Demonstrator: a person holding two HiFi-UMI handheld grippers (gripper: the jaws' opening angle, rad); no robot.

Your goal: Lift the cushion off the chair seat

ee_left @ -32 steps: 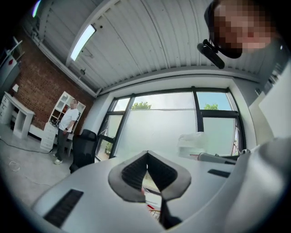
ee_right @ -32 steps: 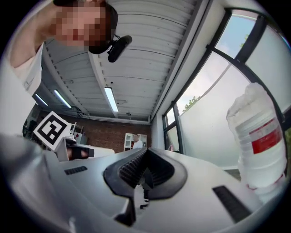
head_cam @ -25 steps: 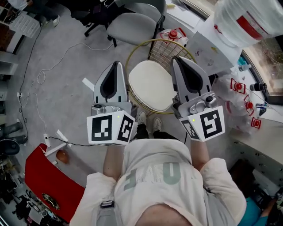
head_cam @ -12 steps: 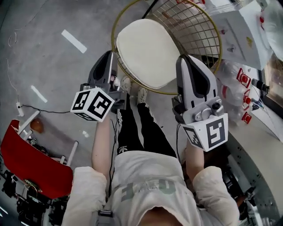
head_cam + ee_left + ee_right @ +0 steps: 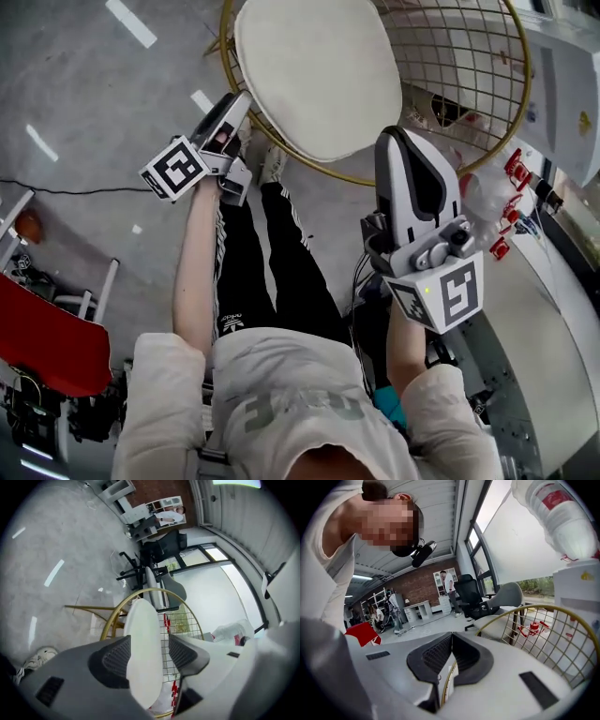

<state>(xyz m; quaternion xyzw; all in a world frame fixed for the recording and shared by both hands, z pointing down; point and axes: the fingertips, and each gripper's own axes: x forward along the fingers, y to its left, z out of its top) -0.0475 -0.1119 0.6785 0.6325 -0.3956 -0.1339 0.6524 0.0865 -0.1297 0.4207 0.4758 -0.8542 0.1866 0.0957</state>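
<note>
1. the cream cushion (image 5: 314, 70) lies flat on the seat of the gold wire chair (image 5: 450, 56), at the far side of the head view. it has not shifted over the last second, so it is not yet lifted.
2. both grippers have dropped from well above the chair to about seat level, and the chair now fills far more of the head view.
3. the left gripper (image 5: 239, 105) has rolled onto its side and sits at the near left edge of the cushion. its fingers (image 5: 116, 660), which were together a moment ago, are opening. the left gripper view shows the cushion edge standing between them, with no clamp on it yet.
4. the right gripper (image 5: 403, 141) hangs near the chair's near right rim. its fingers (image 5: 436, 656) are together at the tips, with nothing held; the gold rim only shows beyond them.
5. judged from this, the reach is nearly over. the left side looks ready to close on the cushion edge, while the right would need to open before it can help lift.
</note>
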